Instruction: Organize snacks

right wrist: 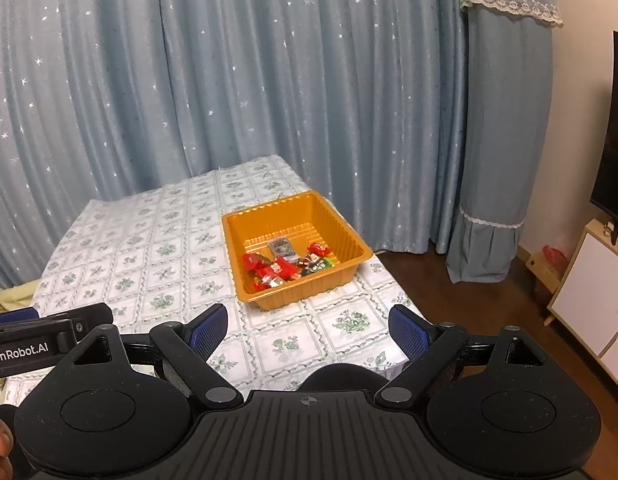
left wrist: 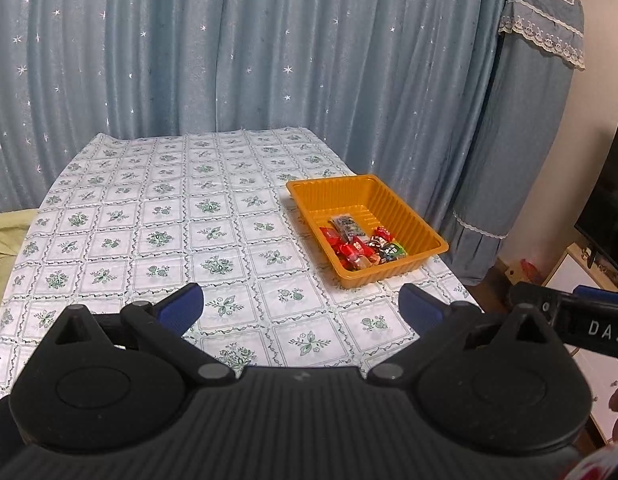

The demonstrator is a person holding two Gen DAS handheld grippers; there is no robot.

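Snacks (left wrist: 359, 244) are sitting piled in the near end of the orange tray (left wrist: 413, 216), which is resting on the right side of the table (left wrist: 157, 216) with its floral cloth. I am seeing red wrappers, a dark green one and a greyish packet lying flat behind them; the far half of the tray is showing only its ribbed floor. Nothing else is lying on the cloth that I can make out.

I am holding my left gripper (left wrist: 301, 306) above the near edge of the table, its blue pads spread wide and gripping nothing. I am holding my right gripper (right wrist: 309, 330) just beside it, also spread wide and empty, hanging over the table's near right corner with the tray ahead. Both are well apart from the tray.

Judging from this, the wrappers look already gathered, so I am either finishing or about to sort them inside the tray. If I am going back in, I am thinking the right gripper is the better placed one, since the tray lies more directly ahead of it. The wrappers look small, slick and overlapping, so I would be coming down steeply on a single piece at the edge of the pile, pinching across its narrow width. The tray looks light and thin-walled; nudging its rim could slide it toward the table edge.
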